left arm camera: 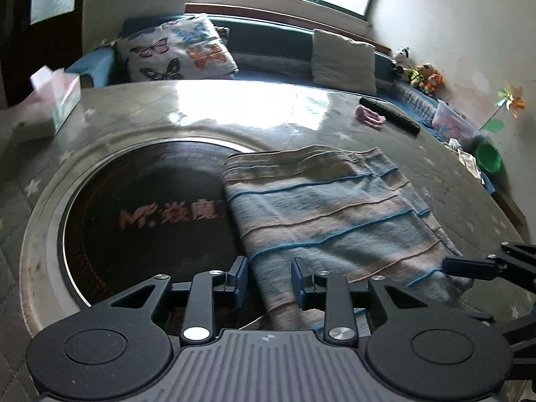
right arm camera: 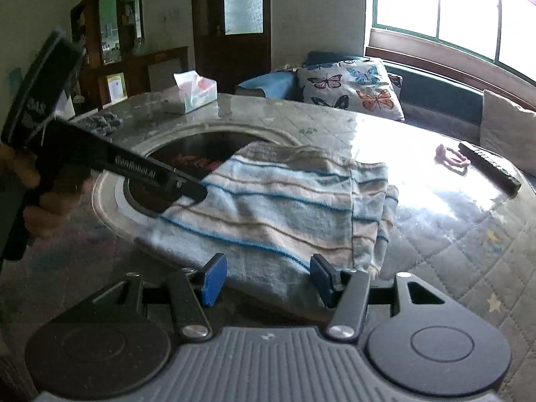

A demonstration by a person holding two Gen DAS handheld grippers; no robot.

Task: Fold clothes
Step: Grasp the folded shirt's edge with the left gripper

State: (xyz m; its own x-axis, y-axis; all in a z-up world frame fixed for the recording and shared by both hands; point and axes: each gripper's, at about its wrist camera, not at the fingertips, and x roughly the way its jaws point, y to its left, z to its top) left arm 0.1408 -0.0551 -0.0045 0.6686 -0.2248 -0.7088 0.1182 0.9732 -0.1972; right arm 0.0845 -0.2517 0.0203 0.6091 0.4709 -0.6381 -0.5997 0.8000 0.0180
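Glossy quilted worktop (left arm camera: 268, 107) under a bright window carries a striped cloth (left arm camera: 321, 207), lying folded, partly over a dark round inset. Left gripper (left arm camera: 269, 279) and right gripper (right arm camera: 266, 276), jaws spread, sit at its near edge, seemingly mid-fold; another fold would need both near corners pinched.

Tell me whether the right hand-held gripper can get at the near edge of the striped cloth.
Probably yes. The right hand-held gripper is open, and the striped cloth lies right before it, its near edge between the fingers with nothing in the way.
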